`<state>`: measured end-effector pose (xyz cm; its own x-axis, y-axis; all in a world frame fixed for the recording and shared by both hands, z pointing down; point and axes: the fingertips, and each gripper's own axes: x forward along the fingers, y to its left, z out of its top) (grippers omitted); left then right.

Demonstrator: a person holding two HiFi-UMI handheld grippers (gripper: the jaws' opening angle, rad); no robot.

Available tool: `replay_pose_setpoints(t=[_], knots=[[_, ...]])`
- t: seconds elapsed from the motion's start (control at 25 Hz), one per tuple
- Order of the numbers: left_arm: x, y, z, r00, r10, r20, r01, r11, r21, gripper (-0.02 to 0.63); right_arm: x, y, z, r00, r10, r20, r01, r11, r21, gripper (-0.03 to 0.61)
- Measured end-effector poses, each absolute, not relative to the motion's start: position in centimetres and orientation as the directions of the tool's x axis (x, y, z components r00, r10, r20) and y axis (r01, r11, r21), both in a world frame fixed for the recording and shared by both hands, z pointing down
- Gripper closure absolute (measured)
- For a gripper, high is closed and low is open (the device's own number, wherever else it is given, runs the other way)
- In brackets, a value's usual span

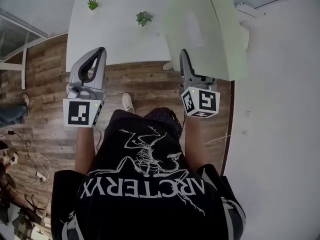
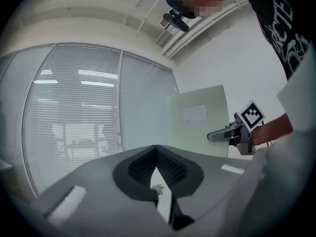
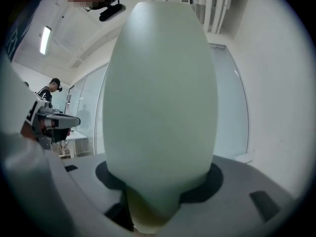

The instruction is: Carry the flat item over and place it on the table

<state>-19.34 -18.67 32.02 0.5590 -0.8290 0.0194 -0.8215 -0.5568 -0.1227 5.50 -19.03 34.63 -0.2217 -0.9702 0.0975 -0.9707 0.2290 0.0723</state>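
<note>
A pale green flat board (image 1: 205, 29) stands upright in front of me, and my right gripper (image 1: 184, 59) is shut on its lower edge. In the right gripper view the board (image 3: 160, 93) fills the middle and rises out of the jaws (image 3: 153, 201). The left gripper view shows the board (image 2: 197, 122) from the side, with the right gripper (image 2: 219, 135) clamped on it. My left gripper (image 1: 101, 51) is held level at the left, shut and empty, its tips touching (image 2: 157, 148). The white table (image 1: 115, 39) lies just beyond both grippers.
Two small green plants (image 1: 93, 4) (image 1: 144, 18) stand on the table's far part. Brown plank floor (image 1: 45, 84) lies below, with cables (image 1: 40, 169) at the left. A white wall (image 1: 280, 134) runs along the right. Another person (image 3: 49, 90) stands in the background.
</note>
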Motion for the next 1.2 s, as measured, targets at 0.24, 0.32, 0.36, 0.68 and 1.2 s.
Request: replay_pose_setpoints(t=[0.24,0.32,0.36,0.68,1.2], knots=[[-19.0,-21.5,33.2,0.511,-0.859,0.044,-0.850,-0.512,-0.127,0.604,7.1,-24.3,36.5,-0.232,-0.965,0.123,-0.970,0.240,0.051,0.318],[-18.8,-22.3,33.6,0.476,-0.878,0.052,-0.871,-0.478,-0.109,0.604,8.1,-25.8,37.7,-0.237,-0.961,0.144,-0.969,0.244,0.039,0.318],[-18.7,-22.6,33.7,0.458,-0.887,0.052,-0.882,-0.461,-0.102,0.604,8.6,-26.6,38.4,-0.242,-0.958,0.153,-0.968,0.249,0.033,0.318],[-16.9,-23.9,33.2,0.372,-0.927,0.057,-0.919,-0.376,-0.121,0.604,11.6,-31.1,46.2,-0.245,-0.937,0.251,-0.964,0.263,0.041,0.318],[-16.7,-23.2,32.2,0.344,-0.936,0.075,-0.922,-0.352,-0.161,0.604,12.2,-35.0,56.6,-0.202,-0.919,0.340,-0.971,0.233,0.051,0.318]])
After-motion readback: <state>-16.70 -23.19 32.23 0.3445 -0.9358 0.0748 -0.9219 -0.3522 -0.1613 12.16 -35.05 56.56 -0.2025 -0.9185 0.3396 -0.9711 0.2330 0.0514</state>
